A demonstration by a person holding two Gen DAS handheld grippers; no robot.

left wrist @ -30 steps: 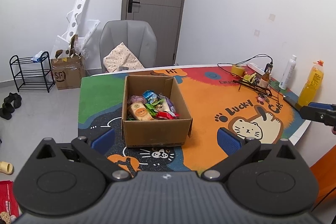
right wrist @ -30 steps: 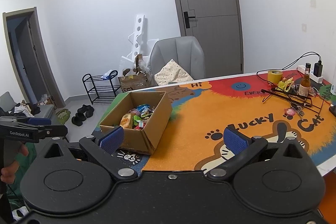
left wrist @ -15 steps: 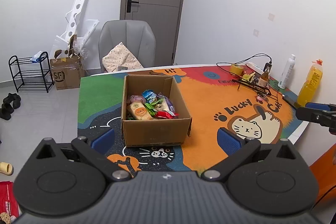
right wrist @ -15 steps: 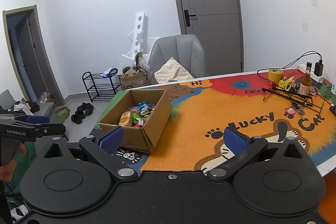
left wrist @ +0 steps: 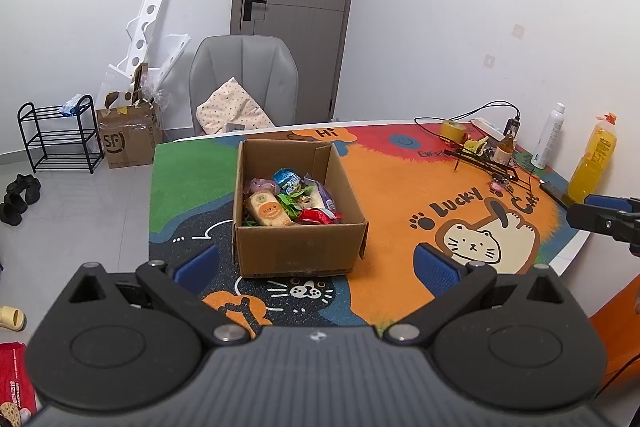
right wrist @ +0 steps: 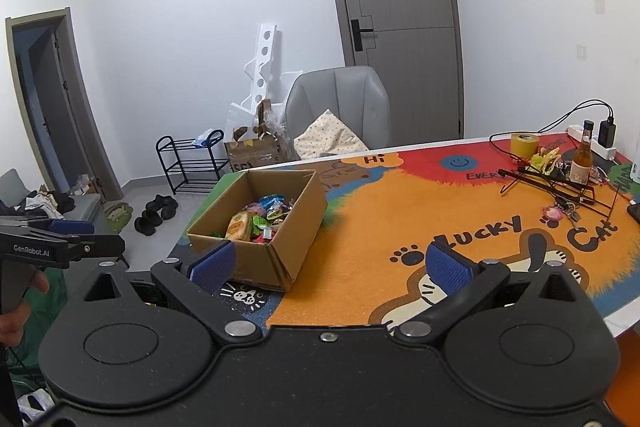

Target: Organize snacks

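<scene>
The cardboard box sits at twelve o'clock from the left gripper, whose jaws are spread wide and empty above the table mat. Snack packets fill it, labels perhaps too small to read. The right gripper, released too, has the box at eleven o'clock.

Open-topped brown cardboard box sits upright on the table's colourful cartoon mat, near its front-left end, straddling the dark patch and the orange. Inside, a loose heap of wrapped snacks: a pale packet with an orange round label lies toward the front left, a blue-and-white one at the back, a red wrapper front right, green bits between
</scene>
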